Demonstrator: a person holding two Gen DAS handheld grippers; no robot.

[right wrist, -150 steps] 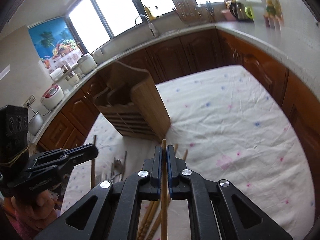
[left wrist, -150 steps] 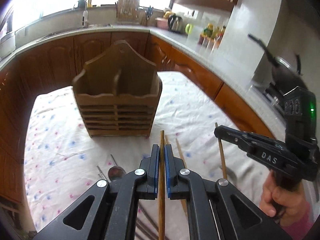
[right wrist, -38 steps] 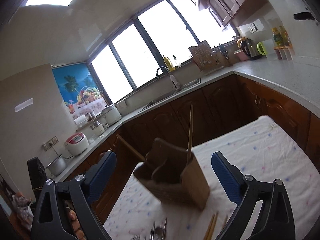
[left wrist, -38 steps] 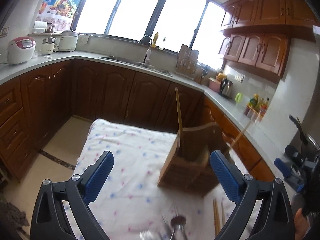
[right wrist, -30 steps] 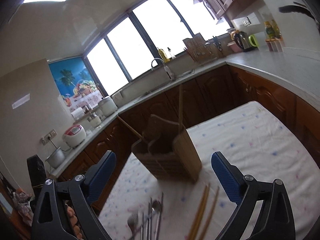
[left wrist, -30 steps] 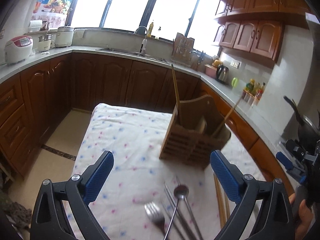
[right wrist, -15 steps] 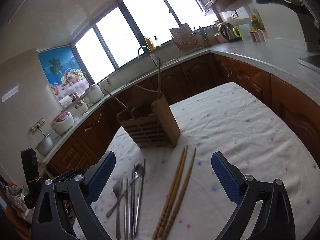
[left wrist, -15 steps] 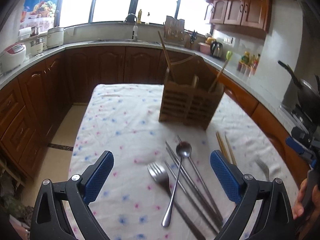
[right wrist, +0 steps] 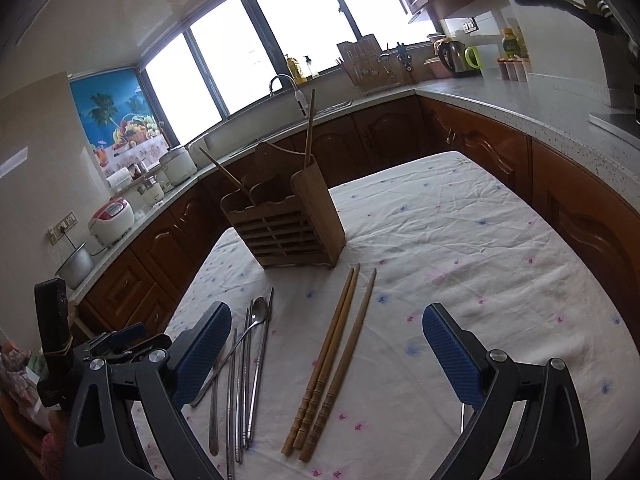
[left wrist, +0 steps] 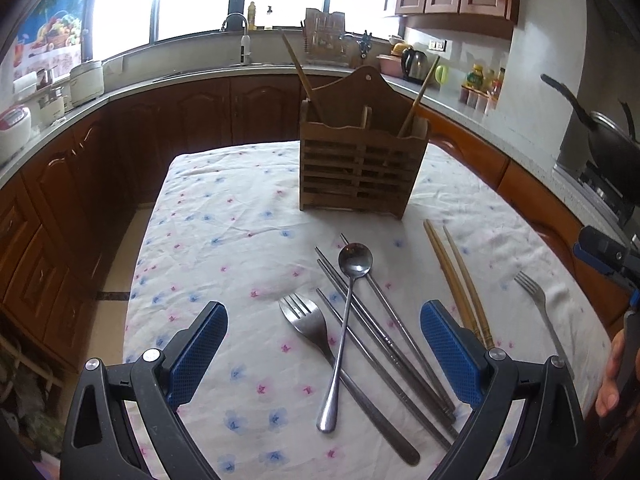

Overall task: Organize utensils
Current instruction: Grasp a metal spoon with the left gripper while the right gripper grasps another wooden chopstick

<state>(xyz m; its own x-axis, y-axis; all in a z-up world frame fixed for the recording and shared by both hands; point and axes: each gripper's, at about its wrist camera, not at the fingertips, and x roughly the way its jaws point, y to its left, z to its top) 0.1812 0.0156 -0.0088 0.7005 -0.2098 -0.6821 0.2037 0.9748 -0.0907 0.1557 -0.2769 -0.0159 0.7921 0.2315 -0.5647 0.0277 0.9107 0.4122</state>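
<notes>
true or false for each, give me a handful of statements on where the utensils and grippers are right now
1. Both grippers, left and right, are open and empty. True.
2. The holder is empty. False: two wooden chopsticks stand in it.
3. The spoon lies across a fork. True.
4. No wooden chopsticks remain on the cloth. False: three lie there.
5. The holder lies tipped over. False: it stands upright.

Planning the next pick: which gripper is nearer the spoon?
Left. The spoon lies on the cloth between the left gripper's open jaws. The right gripper hovers over the wooden chopsticks, spoon off to its left.
</notes>
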